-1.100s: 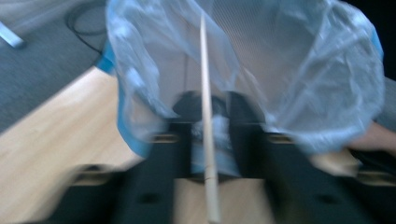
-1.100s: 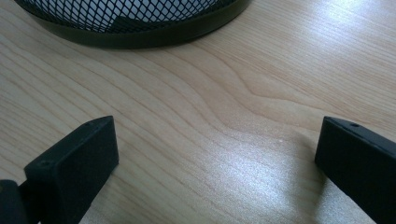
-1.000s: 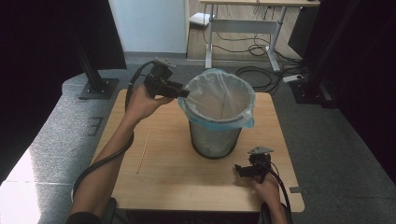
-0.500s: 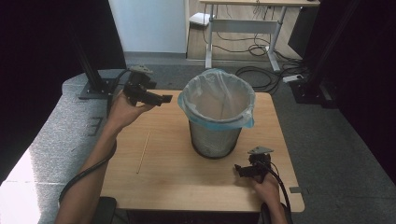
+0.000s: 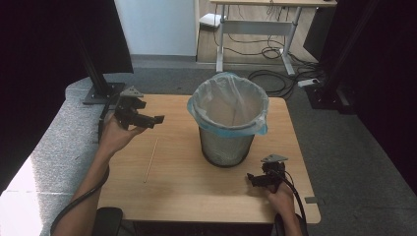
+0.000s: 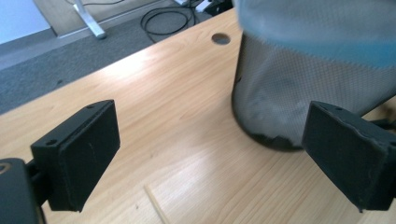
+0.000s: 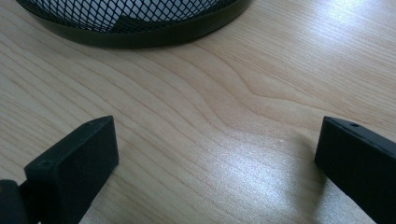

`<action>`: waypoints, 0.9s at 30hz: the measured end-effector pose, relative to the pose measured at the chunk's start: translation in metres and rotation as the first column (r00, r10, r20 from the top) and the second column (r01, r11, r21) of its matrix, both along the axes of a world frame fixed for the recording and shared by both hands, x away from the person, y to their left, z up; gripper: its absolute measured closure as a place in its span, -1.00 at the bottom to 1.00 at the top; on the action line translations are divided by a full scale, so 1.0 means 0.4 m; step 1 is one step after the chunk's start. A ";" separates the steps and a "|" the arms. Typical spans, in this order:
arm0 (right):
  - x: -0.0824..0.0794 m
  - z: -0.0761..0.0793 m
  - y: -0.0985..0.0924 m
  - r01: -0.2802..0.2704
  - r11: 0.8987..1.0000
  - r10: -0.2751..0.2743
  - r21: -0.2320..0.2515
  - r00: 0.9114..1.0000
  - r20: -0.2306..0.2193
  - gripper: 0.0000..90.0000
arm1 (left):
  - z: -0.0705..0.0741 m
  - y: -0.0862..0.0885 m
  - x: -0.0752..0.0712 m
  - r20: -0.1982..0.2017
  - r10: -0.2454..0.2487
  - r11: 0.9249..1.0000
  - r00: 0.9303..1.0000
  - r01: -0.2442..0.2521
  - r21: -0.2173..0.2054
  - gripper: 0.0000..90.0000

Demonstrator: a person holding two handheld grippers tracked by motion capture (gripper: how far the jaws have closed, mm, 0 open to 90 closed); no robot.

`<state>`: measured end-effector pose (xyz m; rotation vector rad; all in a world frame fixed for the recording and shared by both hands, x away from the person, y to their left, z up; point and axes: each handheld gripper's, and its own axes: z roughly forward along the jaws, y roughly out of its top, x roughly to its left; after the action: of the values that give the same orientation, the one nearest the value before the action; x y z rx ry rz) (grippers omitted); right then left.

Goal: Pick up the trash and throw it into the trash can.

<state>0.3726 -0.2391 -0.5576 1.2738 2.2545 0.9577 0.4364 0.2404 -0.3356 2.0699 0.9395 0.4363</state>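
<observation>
Pale wood grain covered the table point(image 5: 196, 187), and on it stood a black mesh bin point(image 5: 227, 147) lined with a bluish plastic bag point(image 5: 228, 105) folded over its rim. The left gripper point(image 5: 156, 119) was held above the table's far left corner, its jaws spread wide with nothing between them, pointing toward the bin, which stood well apart ahead of it. In the left gripper view, the bin point(image 6: 280, 88) rose beyond the right jaw, the bag's blue edge point(image 6: 327, 46) draped across its upper part, and a thin wooden stick point(image 6: 156, 210) lay on the table just below and between the jaws. In the high view, the stick point(image 5: 151, 160) lay on the wood below the left gripper, between it and the person's side of the table, clear of the bin. The right gripper point(image 5: 252, 179) sat low at the table's near right, jaws parted and empty, with the bin just ahead of it. In the right gripper view, the bin's dark base ring point(image 7: 140, 35) curved across the top, beyond both jaws, with bare wood point(image 7: 219, 140) between them. A cable point(image 5: 295, 196) trailed back from the right gripper along the hand.
</observation>
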 end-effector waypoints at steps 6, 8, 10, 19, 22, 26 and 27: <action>0.000 0.000 0.000 0.001 1.000 -0.001 0.001 1.000 0.001 -1.00 | -0.086 0.034 -0.018 -0.032 0.032 1.000 0.999 -0.031 0.003 -0.97; 0.000 0.000 0.000 0.001 1.000 -0.001 0.001 1.000 0.001 -1.00 | -0.112 0.043 -0.023 -0.041 0.035 0.999 0.999 -0.035 0.001 -1.00; 0.000 0.000 0.000 0.001 1.000 -0.001 0.001 1.000 0.001 -1.00 | -0.145 0.053 -0.032 -0.051 0.042 0.999 0.998 -0.042 0.002 -1.00; -0.001 0.000 0.001 0.002 1.000 -0.002 0.002 1.000 0.001 -1.00 | -0.293 0.083 -0.062 -0.077 0.090 0.996 0.993 -0.088 0.026 -1.00; -0.001 0.000 0.001 0.002 1.000 -0.002 0.002 1.000 0.001 -1.00 | -0.342 0.092 -0.073 -0.087 0.106 0.994 0.991 -0.103 0.041 -1.00; -0.001 0.000 0.001 0.002 1.000 -0.002 0.002 1.000 0.001 -1.00 | -0.402 0.104 -0.089 -0.105 0.124 0.992 0.987 -0.119 0.047 -0.97; -0.001 0.000 0.001 0.002 1.000 -0.002 0.002 1.000 0.001 -1.00 | -0.416 0.107 -0.093 -0.108 0.126 0.991 0.986 -0.121 0.056 -0.96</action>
<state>0.3720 -0.2386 -0.5577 1.2761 2.2519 0.9592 0.3991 0.2831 -0.5019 2.1056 1.1386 0.4157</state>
